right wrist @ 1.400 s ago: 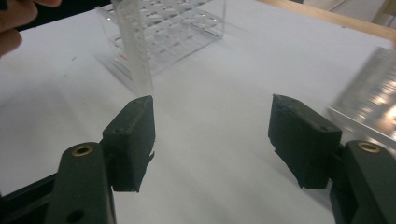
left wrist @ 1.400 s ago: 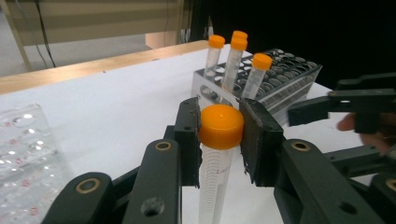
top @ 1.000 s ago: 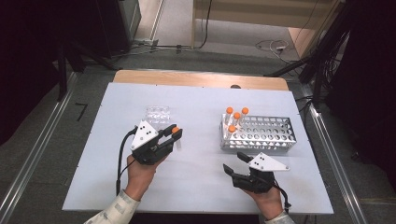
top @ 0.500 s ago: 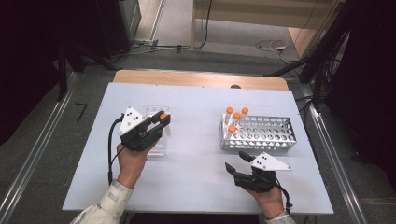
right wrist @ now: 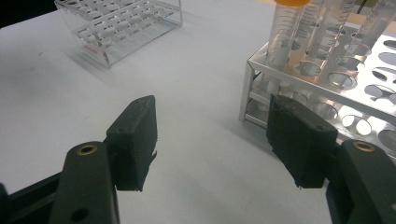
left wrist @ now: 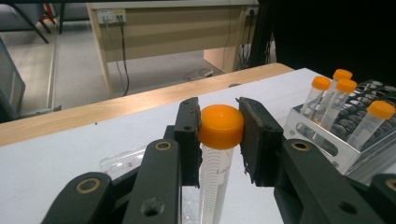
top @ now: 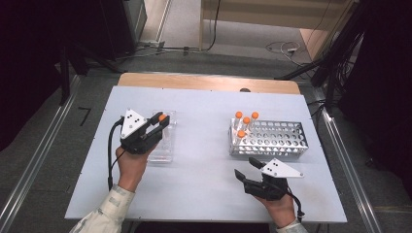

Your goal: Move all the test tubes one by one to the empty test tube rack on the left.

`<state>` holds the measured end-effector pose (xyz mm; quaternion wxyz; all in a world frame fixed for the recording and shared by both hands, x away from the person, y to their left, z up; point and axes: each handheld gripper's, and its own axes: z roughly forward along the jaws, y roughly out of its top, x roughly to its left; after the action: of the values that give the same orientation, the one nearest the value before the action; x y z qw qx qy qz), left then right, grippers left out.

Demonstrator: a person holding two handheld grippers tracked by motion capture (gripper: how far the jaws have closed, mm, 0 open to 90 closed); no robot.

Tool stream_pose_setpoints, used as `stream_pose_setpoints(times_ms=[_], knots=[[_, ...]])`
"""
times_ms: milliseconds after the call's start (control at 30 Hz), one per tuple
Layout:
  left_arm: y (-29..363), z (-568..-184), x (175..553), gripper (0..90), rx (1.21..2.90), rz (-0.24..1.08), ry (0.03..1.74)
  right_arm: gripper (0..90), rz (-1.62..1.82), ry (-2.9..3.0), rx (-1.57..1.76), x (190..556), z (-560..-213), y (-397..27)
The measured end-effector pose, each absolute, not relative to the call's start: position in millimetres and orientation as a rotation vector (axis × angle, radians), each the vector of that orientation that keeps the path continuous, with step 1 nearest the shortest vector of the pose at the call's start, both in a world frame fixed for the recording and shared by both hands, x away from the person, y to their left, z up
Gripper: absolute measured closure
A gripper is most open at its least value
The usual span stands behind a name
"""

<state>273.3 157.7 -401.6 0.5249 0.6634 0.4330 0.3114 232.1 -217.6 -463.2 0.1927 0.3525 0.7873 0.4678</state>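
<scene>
Left gripper (top: 160, 121) is clamped on the orange-capped tube (left wrist: 219, 140), upright and hanging right over the clear rack (top: 163, 145); right gripper (top: 248, 170) waits with jaws apart near the metal rack (top: 272, 141).

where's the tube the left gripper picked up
In the high view the orange-capped tube sits on the left side of the table, clamped by the left gripper just above the clear plastic rack.

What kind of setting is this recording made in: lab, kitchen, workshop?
Most likely a lab-style test bench. A metal tube rack holds orange-capped tubes, a clear plastic rack sits on the white table, and the left gripper grips one graduated tube by its cap.
</scene>
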Motion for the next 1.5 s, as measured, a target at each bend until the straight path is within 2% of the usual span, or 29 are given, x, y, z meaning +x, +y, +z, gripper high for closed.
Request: stream_pose_setpoints(times_ms=[900,1067,1133,1400,1500], knots=[[152.2,-443.5,274.1,68.4,1.659,0.726,1.077,32.2,1.308,2.214,0.991,232.1,-464.6,-217.2],[151.4,-445.1,273.0,57.0,1.649,0.752,1.095,32.2,1.306,2.214,0.991,232.1,-464.7,-216.9],[151.8,-444.1,272.2,55.1,1.637,0.745,1.102,32.2,1.306,2.213,0.992,232.3,-464.8,-217.1],[153.6,-441.5,262.9,27.5,1.557,0.722,1.133,32.4,1.307,2.197,1.002,233.8,-465.2,-218.7],[153.5,-441.0,256.2,22.4,1.541,0.702,1.143,32.4,1.307,2.186,1.013,234.9,-465.4,-219.3]])
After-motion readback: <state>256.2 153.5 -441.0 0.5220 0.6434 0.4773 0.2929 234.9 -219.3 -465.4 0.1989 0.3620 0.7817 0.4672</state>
